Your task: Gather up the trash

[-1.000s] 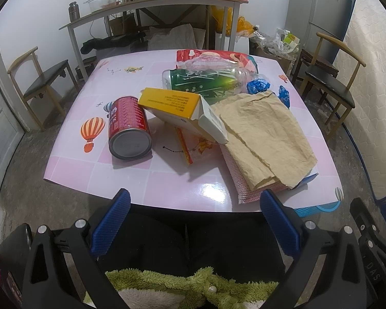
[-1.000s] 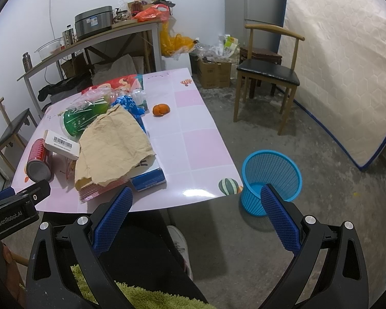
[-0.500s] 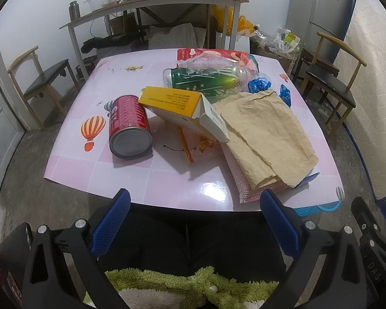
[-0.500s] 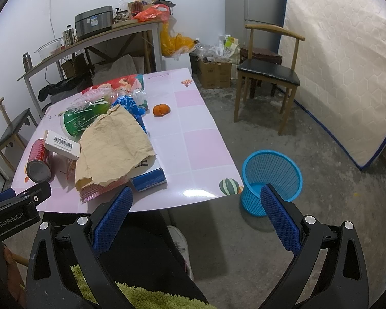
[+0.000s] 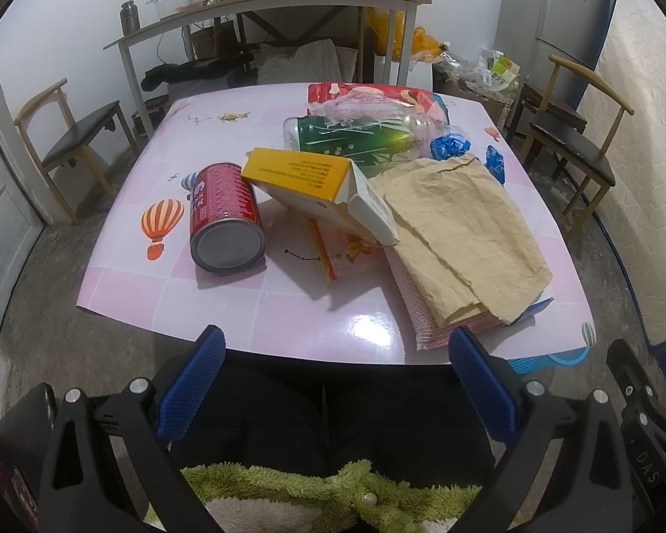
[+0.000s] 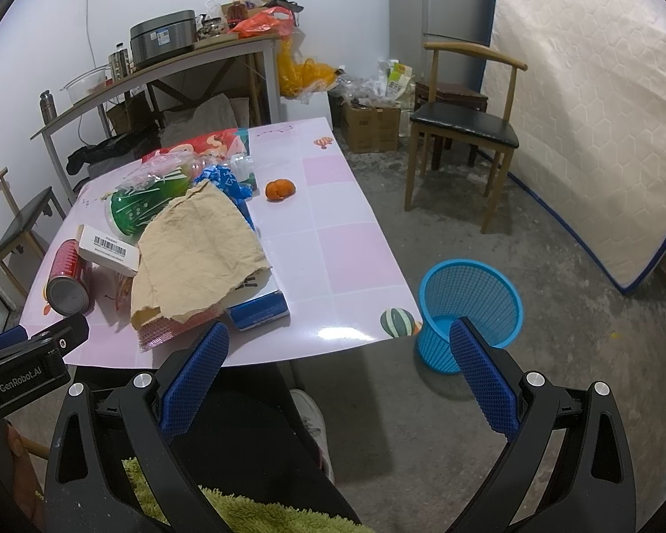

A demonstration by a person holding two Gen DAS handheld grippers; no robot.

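1. Nothing has shifted since a second ago; we hold the left gripper [image 5: 331,382] and right gripper [image 6: 339,377] spread wide and empty before the table [image 5: 288,324].
2. We judge collection unstarted: the trash pile, red can [image 5: 224,217] included, lies on the table; the blue basket [image 6: 468,306] stands on the floor beside it.
3. Next we need to reach forward and close on one piece.

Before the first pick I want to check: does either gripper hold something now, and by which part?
Nothing is held. The left gripper and the right gripper are both open and empty, short of the table.

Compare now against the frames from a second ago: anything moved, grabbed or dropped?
No visible change. Both the left gripper and right gripper hang open and empty short of the table. The red can, yellow box, brown paper and blue basket lie exactly as before.
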